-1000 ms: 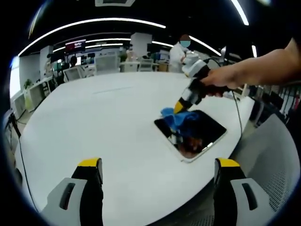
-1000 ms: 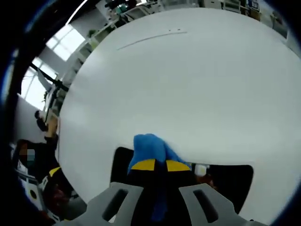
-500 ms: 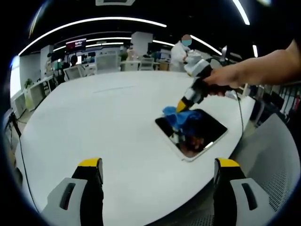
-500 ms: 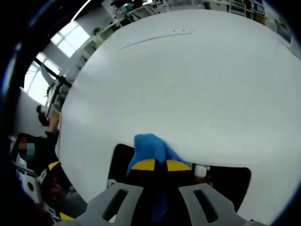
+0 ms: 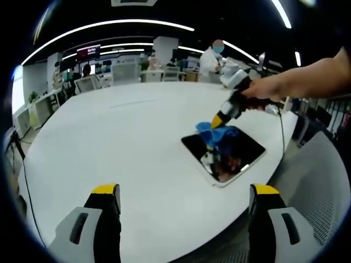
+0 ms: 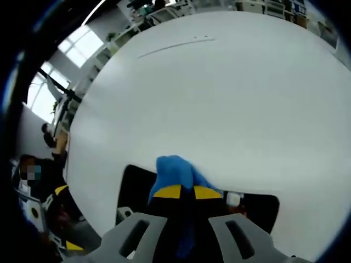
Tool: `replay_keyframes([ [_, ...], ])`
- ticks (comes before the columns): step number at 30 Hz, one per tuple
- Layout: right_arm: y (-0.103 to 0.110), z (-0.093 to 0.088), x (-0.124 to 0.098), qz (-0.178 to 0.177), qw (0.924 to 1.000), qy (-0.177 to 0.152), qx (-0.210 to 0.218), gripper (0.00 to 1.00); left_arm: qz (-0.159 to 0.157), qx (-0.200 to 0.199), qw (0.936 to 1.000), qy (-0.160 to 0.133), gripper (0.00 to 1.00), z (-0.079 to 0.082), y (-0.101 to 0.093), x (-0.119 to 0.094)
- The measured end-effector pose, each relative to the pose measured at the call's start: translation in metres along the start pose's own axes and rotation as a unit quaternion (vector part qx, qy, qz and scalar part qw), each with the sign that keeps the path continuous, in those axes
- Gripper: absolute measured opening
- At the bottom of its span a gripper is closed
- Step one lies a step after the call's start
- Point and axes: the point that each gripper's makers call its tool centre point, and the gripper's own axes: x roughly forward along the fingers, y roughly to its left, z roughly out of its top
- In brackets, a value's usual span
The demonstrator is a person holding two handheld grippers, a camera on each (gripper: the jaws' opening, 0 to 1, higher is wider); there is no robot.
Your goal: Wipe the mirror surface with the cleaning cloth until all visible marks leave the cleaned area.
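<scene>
Mirror [image 5: 230, 156] wiping is progressing: the right gripper [image 5: 218, 121], clamped on the blue cloth [image 6: 174, 170], is sliding toward the far edge; the left gripper [image 5: 184, 205] is hanging wide open, empty.

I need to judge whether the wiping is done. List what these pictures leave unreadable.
- Marks on the mirror: left gripper view, too small and lost in reflections.
- Mirror under the blue cloth: covered by it.
- Mirror's near part: right gripper view, hidden behind the right tongs and cloth.

one mirror [image 5: 230, 154], one blue cloth [image 5: 215, 132], two hand-held grippers (left [image 5: 184, 200], right [image 6: 186, 192]), one white table [image 5: 109, 148]
</scene>
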Motion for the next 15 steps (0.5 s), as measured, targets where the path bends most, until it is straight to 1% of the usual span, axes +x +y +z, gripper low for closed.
replay_keyframes([
  [15,-0.021,-0.004,-0.011,-0.013,0.9999,0.000,0.003,0.01,-0.001,0.001,1.0000,0.007,0.97,-0.003,0.002,0.002],
])
